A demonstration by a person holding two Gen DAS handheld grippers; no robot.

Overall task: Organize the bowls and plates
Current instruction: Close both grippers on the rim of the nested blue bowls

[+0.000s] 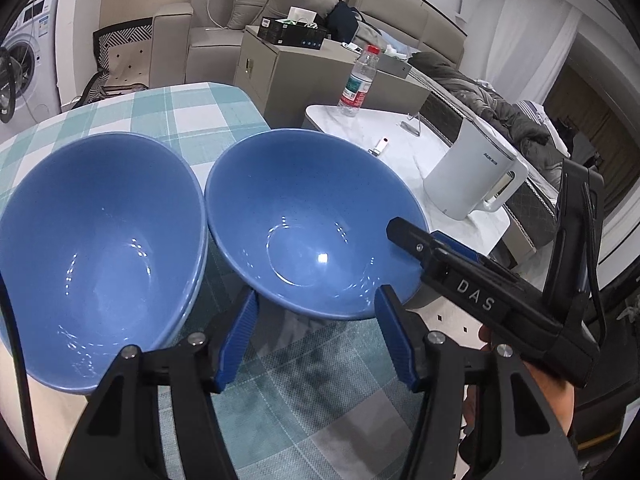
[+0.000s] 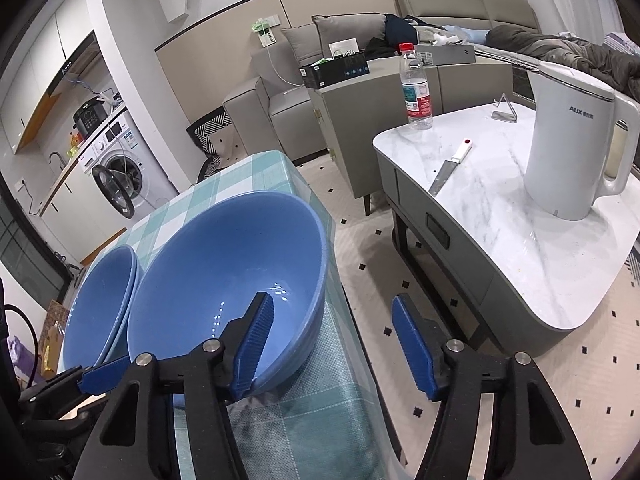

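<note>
Two blue bowls sit side by side on a teal checked tablecloth (image 1: pixel 192 108). The left bowl (image 1: pixel 100 220) (image 2: pixel 104 300) shows a double rim, like a stack of two. The right bowl (image 1: pixel 304 208) (image 2: pixel 240 248) stands at the table's right edge. My left gripper (image 1: pixel 317 292) is open, its fingertips at this bowl's near rim and not pressing on it. My right gripper (image 2: pixel 332 299) is open and straddles the bowl's right rim, with one finger inside and the other well clear outside. The right gripper (image 1: pixel 420 236) also shows in the left wrist view, with a hand behind it.
A white marble side table (image 2: pixel 500 208) stands to the right across a strip of tiled floor. It carries a white kettle (image 2: pixel 572 140), a water bottle (image 2: pixel 416 88) and a knife (image 2: pixel 444 176). Behind are a sofa (image 2: pixel 304 80) and a washing machine (image 2: pixel 116 168).
</note>
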